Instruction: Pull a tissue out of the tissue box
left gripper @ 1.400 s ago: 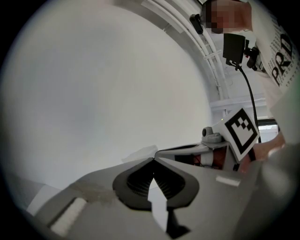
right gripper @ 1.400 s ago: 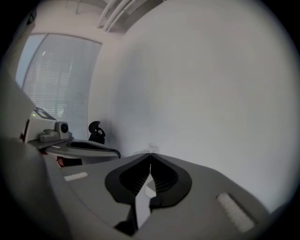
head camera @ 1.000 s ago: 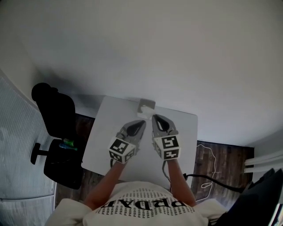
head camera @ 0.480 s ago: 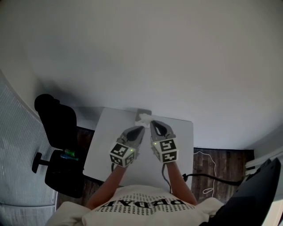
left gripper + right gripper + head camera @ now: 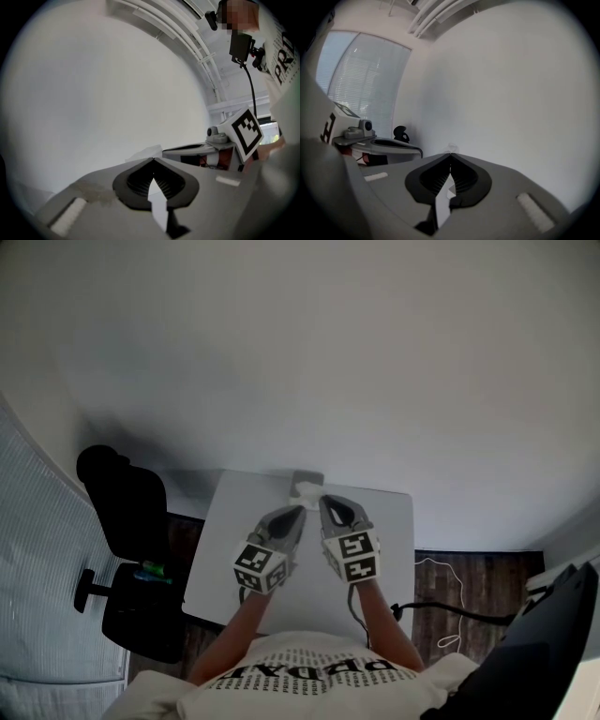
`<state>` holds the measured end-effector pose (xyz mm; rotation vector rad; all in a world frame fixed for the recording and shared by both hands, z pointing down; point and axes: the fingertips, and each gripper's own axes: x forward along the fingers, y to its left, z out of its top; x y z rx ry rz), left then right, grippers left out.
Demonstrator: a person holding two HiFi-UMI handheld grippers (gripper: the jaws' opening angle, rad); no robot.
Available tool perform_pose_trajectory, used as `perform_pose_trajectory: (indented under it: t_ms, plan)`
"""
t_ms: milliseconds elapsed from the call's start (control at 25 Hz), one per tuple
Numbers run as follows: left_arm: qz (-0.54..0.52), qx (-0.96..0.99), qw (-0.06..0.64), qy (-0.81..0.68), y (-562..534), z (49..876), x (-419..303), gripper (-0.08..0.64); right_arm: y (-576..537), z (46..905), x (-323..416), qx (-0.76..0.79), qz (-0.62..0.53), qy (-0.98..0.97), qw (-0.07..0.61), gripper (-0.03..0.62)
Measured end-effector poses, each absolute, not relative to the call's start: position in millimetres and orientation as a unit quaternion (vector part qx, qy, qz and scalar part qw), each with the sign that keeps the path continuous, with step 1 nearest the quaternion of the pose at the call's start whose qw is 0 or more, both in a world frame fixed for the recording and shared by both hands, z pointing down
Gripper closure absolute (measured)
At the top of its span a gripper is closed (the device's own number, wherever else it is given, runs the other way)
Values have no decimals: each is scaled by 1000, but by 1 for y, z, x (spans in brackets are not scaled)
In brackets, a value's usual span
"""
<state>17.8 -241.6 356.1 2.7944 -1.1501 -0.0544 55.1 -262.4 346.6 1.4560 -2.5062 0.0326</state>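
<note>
Centrally, the tissue (image 5: 306,489) is seen rising white from the tissue box (image 5: 308,475), which is set at the far edge of the white table (image 5: 386,521). A wisp of the tissue is pinched at the very tips of the right gripper (image 5: 327,500), whose jaws are drawn fully together on it. The left gripper (image 5: 299,511) is held just beside the right one, its jaws likewise closed tip to tip, with nothing made out between them. A black office chair (image 5: 127,521) is placed left of the table, on a dark wood floor (image 5: 473,579).
</note>
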Motion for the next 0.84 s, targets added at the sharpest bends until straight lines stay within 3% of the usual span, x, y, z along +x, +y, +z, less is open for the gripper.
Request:
perform_pose_trajectory:
  t_ms: [840]
  plan:
    - [-16,922,65,-382,-247,364,20,568,-267,357,63,502,15,-855,130,582]
